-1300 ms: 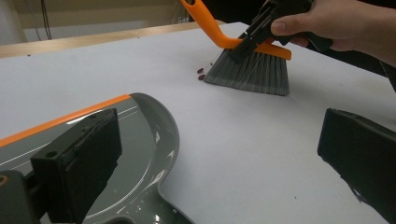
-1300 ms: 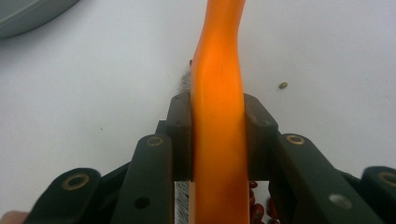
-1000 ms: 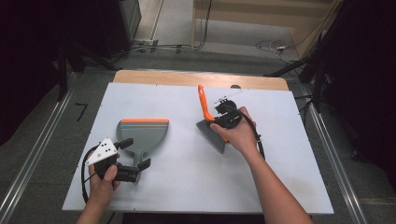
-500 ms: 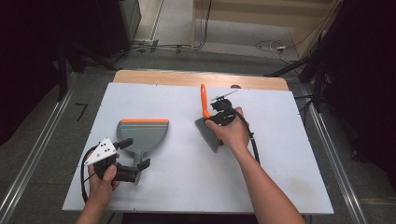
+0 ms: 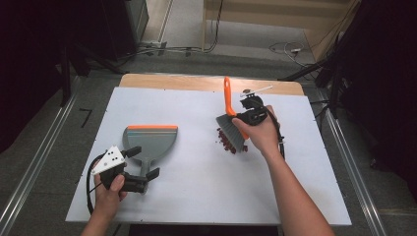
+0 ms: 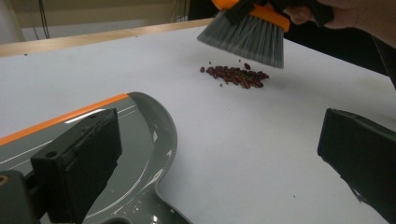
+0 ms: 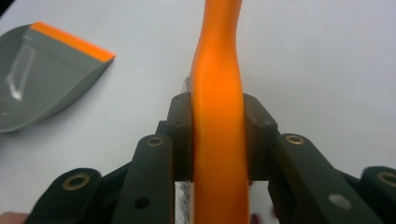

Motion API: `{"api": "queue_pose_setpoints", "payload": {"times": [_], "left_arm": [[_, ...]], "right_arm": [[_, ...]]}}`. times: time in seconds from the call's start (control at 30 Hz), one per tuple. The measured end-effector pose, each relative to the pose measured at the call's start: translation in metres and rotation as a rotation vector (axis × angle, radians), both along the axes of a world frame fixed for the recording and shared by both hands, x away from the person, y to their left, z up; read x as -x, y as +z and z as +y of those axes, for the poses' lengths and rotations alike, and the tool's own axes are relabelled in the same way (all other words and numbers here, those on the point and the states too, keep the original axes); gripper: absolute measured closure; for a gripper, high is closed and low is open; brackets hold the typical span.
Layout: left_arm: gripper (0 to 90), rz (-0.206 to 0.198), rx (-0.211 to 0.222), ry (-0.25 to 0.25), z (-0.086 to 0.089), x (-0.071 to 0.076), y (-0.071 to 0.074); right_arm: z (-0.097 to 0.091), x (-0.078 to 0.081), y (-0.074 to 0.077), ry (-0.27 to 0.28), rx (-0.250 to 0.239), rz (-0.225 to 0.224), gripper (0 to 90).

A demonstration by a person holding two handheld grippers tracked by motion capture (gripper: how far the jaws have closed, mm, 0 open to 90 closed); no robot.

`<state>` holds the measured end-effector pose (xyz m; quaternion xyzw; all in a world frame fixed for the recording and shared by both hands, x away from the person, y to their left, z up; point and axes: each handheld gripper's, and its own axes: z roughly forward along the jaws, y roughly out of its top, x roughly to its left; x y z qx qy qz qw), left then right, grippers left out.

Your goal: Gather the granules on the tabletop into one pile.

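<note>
A grey dustpan [image 5: 150, 140] with an orange lip lies flat on the left half of the white table [image 5: 196, 196]. My left gripper [image 5: 143, 162] stands open around the pan's handle, its jaws apart on either side [image 6: 219, 154]. My right gripper [image 5: 246, 117] is shut on the orange handle of a brush [image 5: 231, 129] with grey bristles. The brush hangs tilted just above a small pile of dark red beans [image 5: 227, 141]. The left gripper view shows the beans [image 6: 236, 75] under the raised bristles [image 6: 247, 37]. In the right gripper view both pads clamp the handle [image 7: 219, 140], with the dustpan [image 7: 42, 74] off to the left.
A wooden strip [image 5: 187, 81] runs along the table's far edge. Metal rails [image 5: 39, 162] flank the table on the floor, and cables [image 5: 282, 49] lie on the floor behind it. Bare white surface stretches between the dustpan and the beans.
My right hand has lifted the brush and carried it slightly right and away, uncovering the bean pile. The left gripper and dustpan have stayed put.
</note>
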<state>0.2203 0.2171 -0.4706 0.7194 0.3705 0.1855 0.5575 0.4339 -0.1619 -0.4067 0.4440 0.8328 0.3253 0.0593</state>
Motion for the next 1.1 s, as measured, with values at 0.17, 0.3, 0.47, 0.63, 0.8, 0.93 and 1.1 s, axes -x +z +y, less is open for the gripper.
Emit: {"api": "queue_pose_setpoints", "payload": {"times": [0.17,0.3,0.47,0.63,0.8,0.93,1.1], "left_arm": [[0.2,-0.001,-0.001,0.001,0.001,0.0,0.0],[0.2,-0.002,0.005,0.002,0.002,0.0,0.0],[0.2,-0.001,0.002,0.001,0.002,-0.001,0.0],[0.2,-0.004,-0.001,-0.001,0.001,0.0,0.0],[0.2,-0.005,-0.003,-0.001,0.0,0.001,0.001],[0.2,-0.005,-0.001,-0.002,0.001,0.0,0.0],[0.2,-0.002,0.0,-0.003,0.001,0.0,0.0]], "right_arm": [[-0.006,-0.022,-0.006,0.053,0.233,-0.157,68.0],[0.004,-0.028,-0.031,0.167,0.424,-0.23,68.0],[0.017,-0.014,-0.035,0.233,0.421,-0.213,68.7],[0.021,-0.001,-0.026,0.268,0.39,-0.23,68.5],[0.016,-0.007,-0.028,0.234,0.404,-0.283,68.4],[0.02,-0.004,-0.037,0.256,0.419,-0.254,68.6],[0.027,0.01,-0.034,0.265,0.386,-0.241,68.5]]}}
